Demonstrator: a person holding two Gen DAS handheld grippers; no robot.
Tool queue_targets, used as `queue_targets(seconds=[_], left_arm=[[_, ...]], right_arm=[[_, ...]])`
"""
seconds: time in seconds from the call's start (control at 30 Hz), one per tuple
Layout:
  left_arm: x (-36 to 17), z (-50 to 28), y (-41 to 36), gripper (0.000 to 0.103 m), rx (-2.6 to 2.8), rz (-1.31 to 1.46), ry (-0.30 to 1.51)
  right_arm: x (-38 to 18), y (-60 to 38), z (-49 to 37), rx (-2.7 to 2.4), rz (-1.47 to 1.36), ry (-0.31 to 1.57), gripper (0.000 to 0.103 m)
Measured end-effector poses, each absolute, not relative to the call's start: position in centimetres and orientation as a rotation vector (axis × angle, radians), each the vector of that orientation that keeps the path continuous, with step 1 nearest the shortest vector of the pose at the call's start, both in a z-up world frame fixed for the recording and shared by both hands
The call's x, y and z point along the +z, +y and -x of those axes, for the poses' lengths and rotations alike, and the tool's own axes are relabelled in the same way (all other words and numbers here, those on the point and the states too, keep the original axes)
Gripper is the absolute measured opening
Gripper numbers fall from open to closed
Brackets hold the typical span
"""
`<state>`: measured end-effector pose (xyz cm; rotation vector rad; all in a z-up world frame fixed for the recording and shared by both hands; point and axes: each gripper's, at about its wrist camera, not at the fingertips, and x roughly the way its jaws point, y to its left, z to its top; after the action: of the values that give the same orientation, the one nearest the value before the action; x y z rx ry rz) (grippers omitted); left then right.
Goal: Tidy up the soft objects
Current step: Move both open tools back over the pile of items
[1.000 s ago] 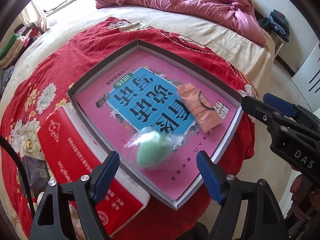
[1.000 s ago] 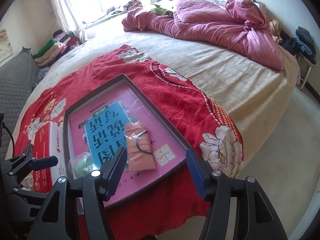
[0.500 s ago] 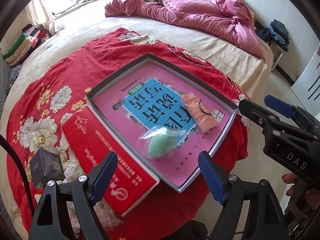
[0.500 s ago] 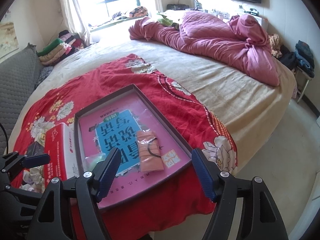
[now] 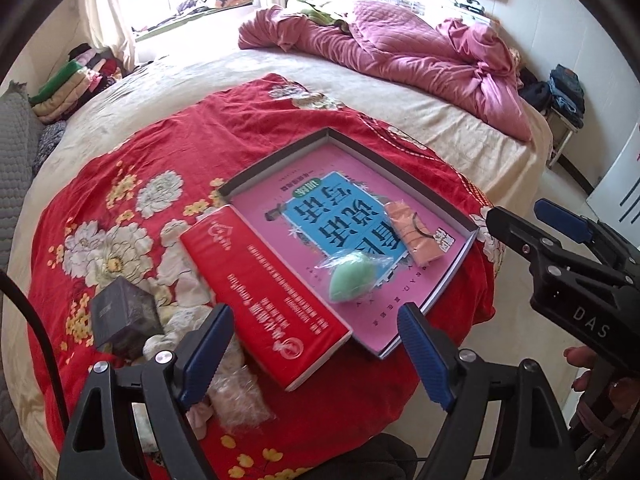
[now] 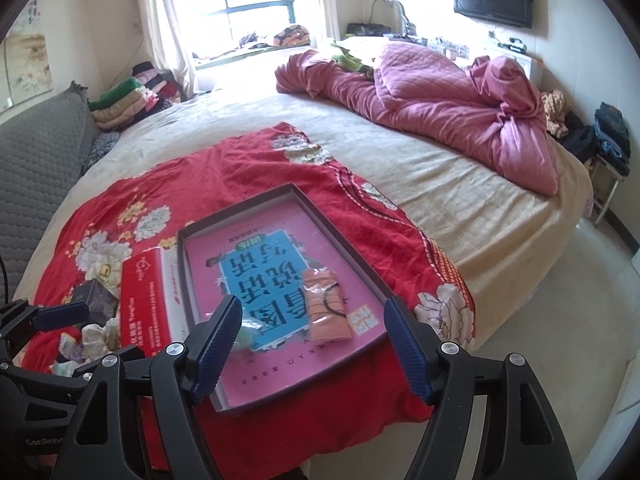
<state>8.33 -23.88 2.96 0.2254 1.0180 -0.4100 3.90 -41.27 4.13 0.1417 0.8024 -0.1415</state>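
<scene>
Two soft objects already in the shallow box [image 5: 400,162], centre of the left wrist view: a green sponge in clear wrap [image 5: 349,278] near the box's lower edge, and a folded orange cloth with a black hair tie [image 5: 414,236] just right of it, both lying on the pink book cover that lines the box bottom. Apart from each other, not touching. Same pair visible in the right wrist view, cloth [image 6: 326,310] at centre, sponge mostly hidden behind a blue pad.

Still outside the box, lower left of the left wrist view: a wrapped pale bundle [image 5: 240,398] on the red floral blanket [image 5: 168,140], plus crumpled light fabrics [image 5: 184,312] beside a dark small box [image 5: 122,316]. Red carton [image 5: 264,292] touching the box's left wall.

Left hand-held gripper [image 5: 316,354] released, jaws wide, nothing between them. Right hand-held gripper [image 6: 312,348] likewise released and empty, its jaws lately spread wider. Both poised above the bed, clear of everything.

Judged roughly partway through: two placed, several soft pieces at lower left seemingly left to gather.
</scene>
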Motion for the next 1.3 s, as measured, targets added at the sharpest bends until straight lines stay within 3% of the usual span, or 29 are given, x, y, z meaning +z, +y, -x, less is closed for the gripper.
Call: queue_targets(seconds=[1.3], left_arm=[[5.7, -4.5, -9.4, 0.083, -0.237, -0.056, 0.966]], right_arm=[[8.2, -30.3, -1.3, -0.006, 0.013, 0.75, 0.075]])
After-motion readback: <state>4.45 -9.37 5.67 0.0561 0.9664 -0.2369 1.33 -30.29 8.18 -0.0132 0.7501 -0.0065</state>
